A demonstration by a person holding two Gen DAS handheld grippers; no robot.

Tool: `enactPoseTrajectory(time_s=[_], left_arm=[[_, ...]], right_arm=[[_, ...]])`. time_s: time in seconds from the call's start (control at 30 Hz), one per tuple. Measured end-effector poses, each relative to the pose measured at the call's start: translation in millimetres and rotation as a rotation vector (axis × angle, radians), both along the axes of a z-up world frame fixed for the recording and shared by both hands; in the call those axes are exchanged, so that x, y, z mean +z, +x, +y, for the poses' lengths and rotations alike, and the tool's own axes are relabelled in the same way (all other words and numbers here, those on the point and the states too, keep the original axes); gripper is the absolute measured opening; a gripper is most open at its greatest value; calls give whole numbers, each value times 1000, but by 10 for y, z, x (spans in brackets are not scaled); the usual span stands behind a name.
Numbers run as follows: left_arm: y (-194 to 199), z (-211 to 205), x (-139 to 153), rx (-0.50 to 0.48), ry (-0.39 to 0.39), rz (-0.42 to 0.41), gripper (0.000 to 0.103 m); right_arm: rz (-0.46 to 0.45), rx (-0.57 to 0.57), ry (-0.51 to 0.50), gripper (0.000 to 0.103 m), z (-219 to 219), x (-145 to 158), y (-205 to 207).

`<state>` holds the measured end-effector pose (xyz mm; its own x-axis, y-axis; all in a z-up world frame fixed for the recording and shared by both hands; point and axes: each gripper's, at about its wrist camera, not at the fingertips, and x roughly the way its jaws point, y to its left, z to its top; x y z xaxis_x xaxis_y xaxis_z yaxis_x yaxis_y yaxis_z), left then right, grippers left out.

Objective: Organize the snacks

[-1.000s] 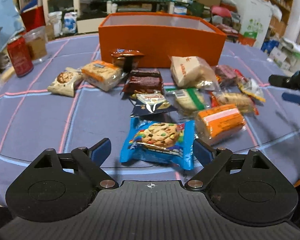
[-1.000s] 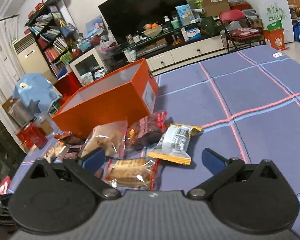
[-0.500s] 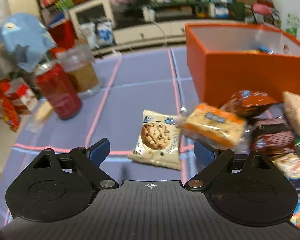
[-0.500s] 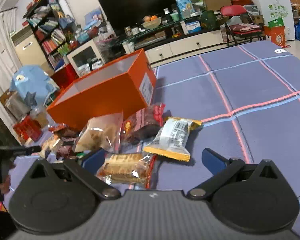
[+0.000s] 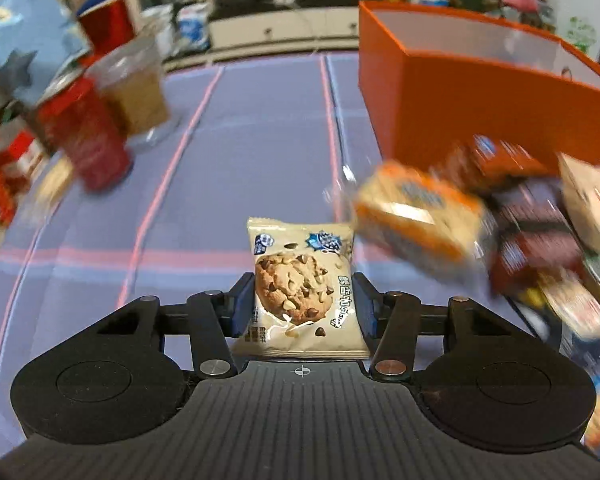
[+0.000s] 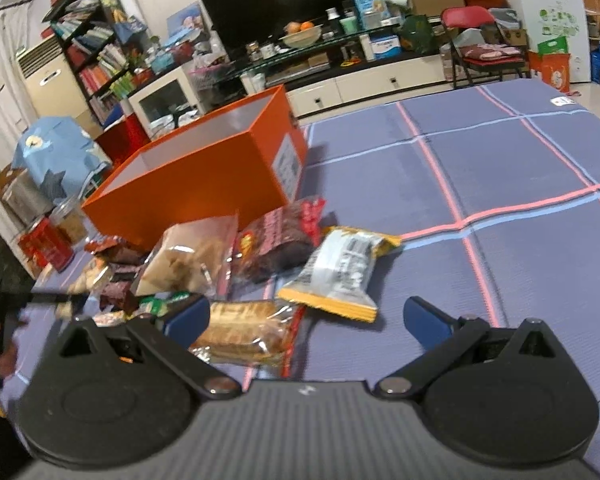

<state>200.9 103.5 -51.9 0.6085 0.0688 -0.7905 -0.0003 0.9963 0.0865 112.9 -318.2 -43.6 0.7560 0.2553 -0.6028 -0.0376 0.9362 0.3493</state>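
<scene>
Left wrist view: the left tongs are closing on a cream cookie packet, which sits between the two blue pads, one pad against each side edge. The packet lies on the purple checked counter, its printed cookie facing up. Just to its right lies a blurred orange-and-white wrapped snack, and beyond that a heap of dark brown and pale packets, too smeared to tell apart. The orange box stands open behind the heap, at the upper right. At the far left are a red can and, beside it, a clear cup with brown contents.

Right wrist view: the right tongs hang wide apart with nothing between them, above the near edge of the snack pile. A clear-wrapped biscuit pack lies just ahead of the left finger, and a yellow-edged silver packet lies beyond it, towards the middle. Behind them lie a dark red packet and a clear bag of pale pieces, both close to the box's front wall. The counter to the right is bare cloth.
</scene>
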Motion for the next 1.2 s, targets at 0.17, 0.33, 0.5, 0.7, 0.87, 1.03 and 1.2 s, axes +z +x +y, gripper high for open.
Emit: enactPoseTrajectory(time_s=[0.17, 0.33, 0.5, 0.7, 0.87, 1.03, 1.2], left_arm=[[-531, -218, -33, 16, -133, -25, 29], [-542, -267, -58, -17, -117, -59, 28], [-556, -272, -70, -35, -112, -72, 34], [-562, -287, -81, -46, -104, -75, 34], [-588, -293, -77, -45, -100, -75, 35], [-609, -288, -71, -42, -104, -72, 37], [-622, -299, -86, -17, -91, -54, 60]], right_arm=[[8, -15, -28, 103, 13, -35, 76], [3, -48, -95, 102, 125, 9, 381], [76, -56, -162, 72, 279, -145, 675], [63, -47, -249, 49, 251, -145, 450], [48, -20, -294, 49, 196, -162, -41], [36, -4, -312, 50, 169, -157, -146], [32, 9, -314, 70, 219, -180, -99]])
